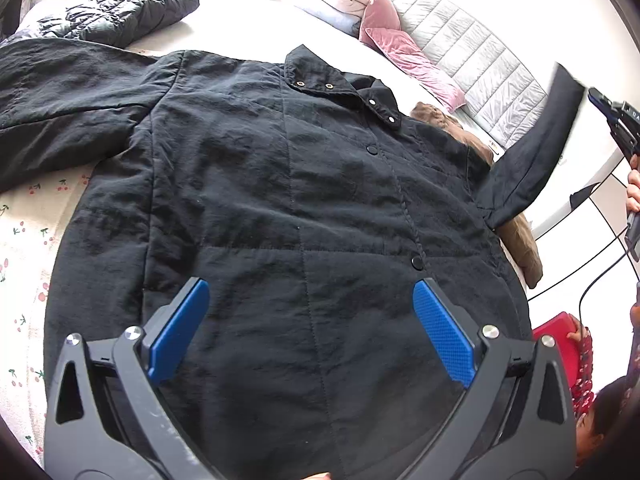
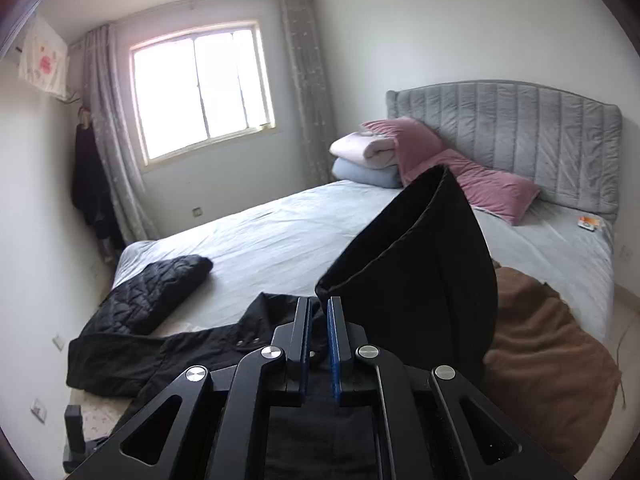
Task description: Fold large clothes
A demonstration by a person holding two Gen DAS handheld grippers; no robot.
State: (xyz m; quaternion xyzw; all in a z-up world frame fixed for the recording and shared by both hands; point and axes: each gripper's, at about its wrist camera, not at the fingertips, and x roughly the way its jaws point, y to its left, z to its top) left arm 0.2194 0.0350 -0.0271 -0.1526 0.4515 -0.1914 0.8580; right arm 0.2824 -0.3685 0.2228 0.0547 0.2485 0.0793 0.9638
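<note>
Step in hand: folding the sleeve inward. The black coat lies front-up on the bed. Your right gripper has its fingers pinched shut on the sleeve, lifted clear of the coat. Your left gripper hovers over the coat's lower front, fingers wide apart, empty. Next, carry the sleeve across the coat's chest and lay it flat.

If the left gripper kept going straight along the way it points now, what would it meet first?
Most likely the front panel of the black jacket spread on the bed: the open left gripper aims down at it, nothing between. How far off is unclear.
</note>
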